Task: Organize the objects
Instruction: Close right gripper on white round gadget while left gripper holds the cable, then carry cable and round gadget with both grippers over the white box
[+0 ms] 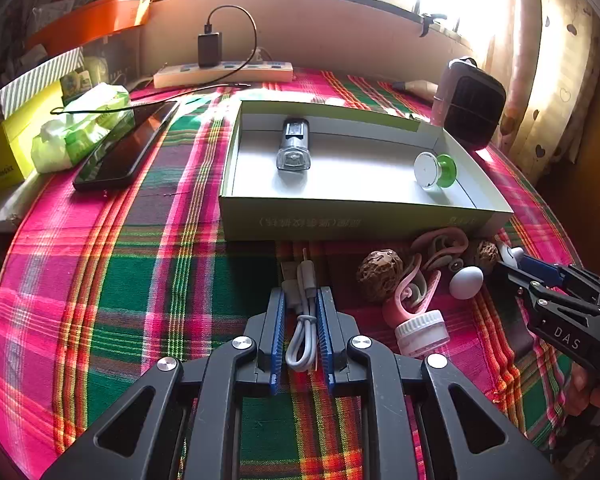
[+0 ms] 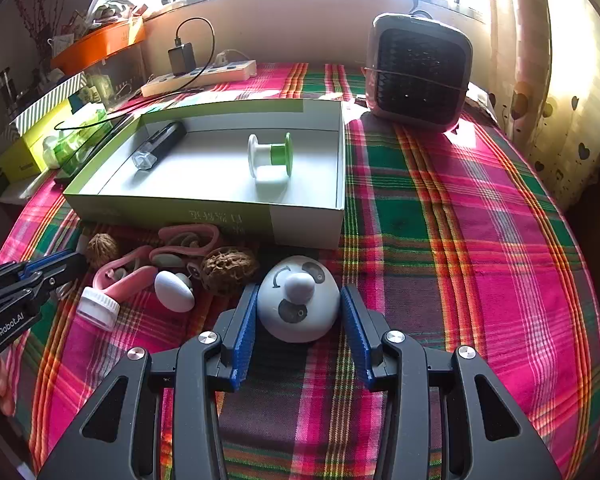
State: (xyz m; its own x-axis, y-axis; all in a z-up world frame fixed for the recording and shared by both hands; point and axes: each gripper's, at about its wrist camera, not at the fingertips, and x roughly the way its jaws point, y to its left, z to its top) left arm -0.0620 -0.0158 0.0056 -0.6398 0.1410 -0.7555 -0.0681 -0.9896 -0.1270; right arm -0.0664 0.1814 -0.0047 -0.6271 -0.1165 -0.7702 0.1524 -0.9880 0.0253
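Your left gripper point(image 1: 301, 312) is pinching a short grey looped charging cable point(image 1: 303, 320), jaws pressed together on it just in front of the shallow green-and-white cardboard box point(image 1: 364, 222). Cable looks light and floppy; the plug ends stick out ahead of the pads and will likely droop and swing, so hold at the bundled middle as you do now

Your right gripper point(image 2: 298, 320) has its jaws spread around a white dome-shaped plastic gadget with a grey knob and dark round spots point(image 2: 298, 300), on the plaid cloth point(image 2: 480, 260) just in front of the box's near right corner. The left pad looks to be at the dome's side; a gap shows at the right pad, so no firm grip yet. Judged smooth, hard and rounded, so it could squirt out; take it low at the widest part of the dome, not at the knob

Already in the box: a clear-headed dark torch-like light point(image 2: 158, 148) at the far left, a white-and-green spool point(image 2: 270, 156) nearer the middle

Waiting in front of the box, left of the dome: two brown wrinkled walnuts point(image 2: 229, 268), pink soft earhook headphones point(image 2: 184, 240), a small white egg-shaped piece point(image 2: 174, 290), a pink bottle with a white cap point(image 2: 104, 300)

Writing: "GenRobot.AI" on the left gripper body in the right view, "DAS" on the right gripper body point(image 1: 566, 336) in the left view. Pale characters printed on the box's front wall, not legible
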